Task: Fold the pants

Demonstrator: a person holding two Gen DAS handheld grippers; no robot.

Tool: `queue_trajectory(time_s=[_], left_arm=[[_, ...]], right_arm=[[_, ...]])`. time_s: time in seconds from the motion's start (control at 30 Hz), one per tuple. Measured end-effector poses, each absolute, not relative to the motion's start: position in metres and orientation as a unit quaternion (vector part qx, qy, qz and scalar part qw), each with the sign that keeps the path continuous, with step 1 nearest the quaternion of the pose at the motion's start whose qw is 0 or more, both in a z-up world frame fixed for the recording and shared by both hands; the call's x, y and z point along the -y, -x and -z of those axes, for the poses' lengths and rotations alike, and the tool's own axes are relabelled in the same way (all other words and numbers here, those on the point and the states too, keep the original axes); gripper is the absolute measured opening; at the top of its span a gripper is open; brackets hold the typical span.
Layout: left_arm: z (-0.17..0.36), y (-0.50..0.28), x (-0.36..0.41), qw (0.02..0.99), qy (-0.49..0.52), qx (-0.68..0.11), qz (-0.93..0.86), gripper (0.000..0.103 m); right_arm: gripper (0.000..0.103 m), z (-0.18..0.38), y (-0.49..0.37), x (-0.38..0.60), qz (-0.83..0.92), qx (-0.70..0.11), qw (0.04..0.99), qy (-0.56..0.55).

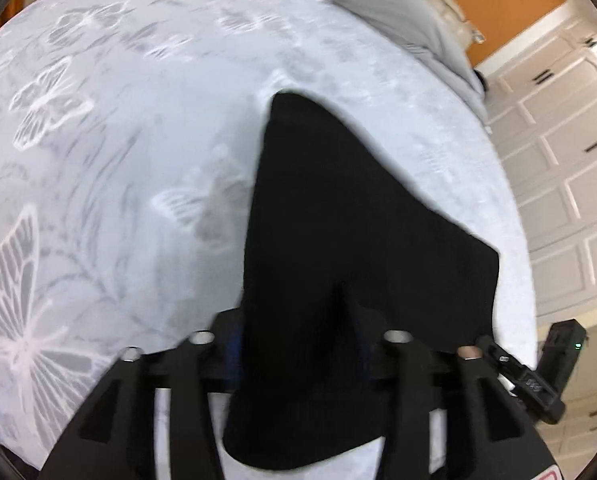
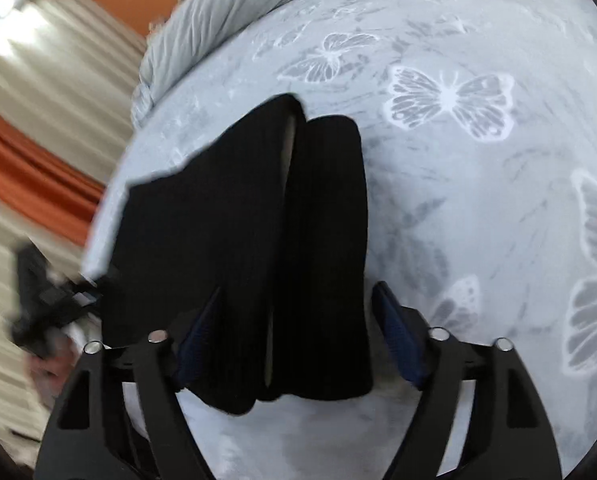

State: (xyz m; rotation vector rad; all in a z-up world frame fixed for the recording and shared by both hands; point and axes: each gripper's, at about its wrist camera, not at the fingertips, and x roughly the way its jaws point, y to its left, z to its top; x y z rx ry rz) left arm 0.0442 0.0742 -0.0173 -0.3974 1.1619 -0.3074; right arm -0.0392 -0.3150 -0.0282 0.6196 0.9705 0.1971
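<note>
The black ribbed pants (image 1: 338, 220) lie folded lengthwise on a pale bedsheet with a butterfly print. My left gripper (image 1: 298, 340) is shut on their near end, and the cloth drapes over and hides the blue pads. In the right wrist view the pants (image 2: 258, 220) lie in two stacked layers that run away from me. My right gripper (image 2: 298, 332) is open, with its blue pads (image 2: 398, 340) apart on either side of the near end of the pants. The left gripper (image 2: 46, 312) shows blurred at the left edge of that view.
The bedsheet (image 1: 118, 160) (image 2: 478, 220) spreads wide on all sides. A grey rolled blanket (image 1: 398, 12) (image 2: 218, 20) lies along the far edge of the bed. White panelled wardrobe doors (image 1: 558, 160) stand to the right, curtains (image 2: 38, 100) to the left.
</note>
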Motion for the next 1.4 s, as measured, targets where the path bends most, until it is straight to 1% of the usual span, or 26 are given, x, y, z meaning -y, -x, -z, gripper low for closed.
queue_trajectory(time_s=[0.03, 0.07, 0.2, 0.27, 0.3, 0.37, 0.43, 0.6, 0.8, 1.2, 1.4], left_arm=[[0.017, -0.042, -0.073, 0.813, 0.177, -0.539, 0.129, 0.059], [0.014, -0.039, -0.075, 0.822, 0.163, -0.532, 0.122, 0.063], [0.001, -0.032, -0.058, 0.851, 0.117, -0.502, 0.101, 0.072], [-0.003, -0.031, -0.047, 0.858, 0.106, -0.492, 0.102, 0.078], [-0.004, -0.033, -0.042, 0.861, 0.098, -0.489, 0.101, 0.079], [-0.003, -0.034, -0.030, 0.871, 0.060, -0.481, 0.079, 0.080], [0.001, -0.037, -0.020, 0.876, 0.026, -0.477, 0.063, 0.080], [0.007, -0.037, -0.015, 0.879, 0.005, -0.474, 0.055, 0.083], [0.014, -0.037, -0.018, 0.872, 0.024, -0.485, 0.066, 0.086], [0.014, -0.037, -0.020, 0.862, 0.048, -0.496, 0.087, 0.086], [0.016, -0.040, -0.036, 0.844, 0.108, -0.512, 0.122, 0.086]], right_arm=[[0.078, 0.023, 0.039, 0.318, -0.095, -0.440, 0.840, -0.301], [0.080, 0.017, 0.039, 0.320, -0.086, -0.424, 0.851, -0.298], [0.080, 0.012, 0.031, 0.318, -0.082, -0.411, 0.861, -0.289], [0.080, 0.013, 0.027, 0.312, -0.072, -0.414, 0.869, -0.261], [0.080, 0.014, 0.024, 0.308, -0.061, -0.417, 0.874, -0.243], [0.080, 0.019, 0.017, 0.304, -0.056, -0.429, 0.872, -0.230], [0.080, 0.025, 0.013, 0.300, -0.066, -0.436, 0.865, -0.240], [0.083, 0.032, 0.018, 0.300, -0.077, -0.446, 0.861, -0.232], [0.083, 0.037, 0.017, 0.296, -0.085, -0.452, 0.855, -0.239], [0.085, 0.040, 0.016, 0.294, -0.101, -0.456, 0.846, -0.256], [0.085, 0.040, 0.021, 0.294, -0.114, -0.457, 0.841, -0.265]])
